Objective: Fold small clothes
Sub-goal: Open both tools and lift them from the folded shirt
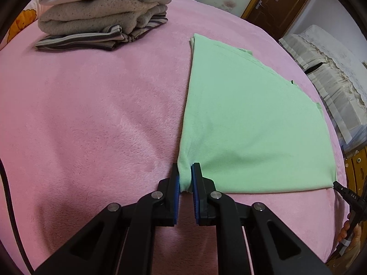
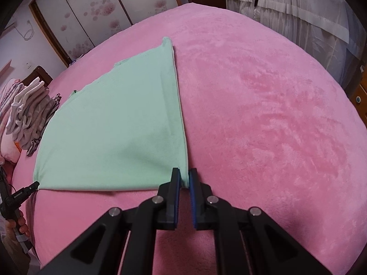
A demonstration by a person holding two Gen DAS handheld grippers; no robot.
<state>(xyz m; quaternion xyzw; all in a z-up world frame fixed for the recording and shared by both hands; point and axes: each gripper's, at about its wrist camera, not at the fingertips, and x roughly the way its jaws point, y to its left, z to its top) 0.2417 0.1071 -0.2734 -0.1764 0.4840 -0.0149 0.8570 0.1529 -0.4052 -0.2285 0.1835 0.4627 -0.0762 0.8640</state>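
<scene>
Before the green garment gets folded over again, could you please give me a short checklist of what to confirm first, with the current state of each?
1. Left hand-held gripper pinches the near left corner of the green garment: ok, cloth sits between the pads.
2. Right hand-held gripper pinches the near right corner: ok, cloth shows between its fingers.
3. Garment lies flat on the pink blanket: ok, only slight puckers at the held corners.
4. Near hem is straight between the two grips: ok.
5. Far edges are aligned: not ok, layers look stepped at the far side.
6. Stack of folded clothes is apart from the garment: ok.
</scene>
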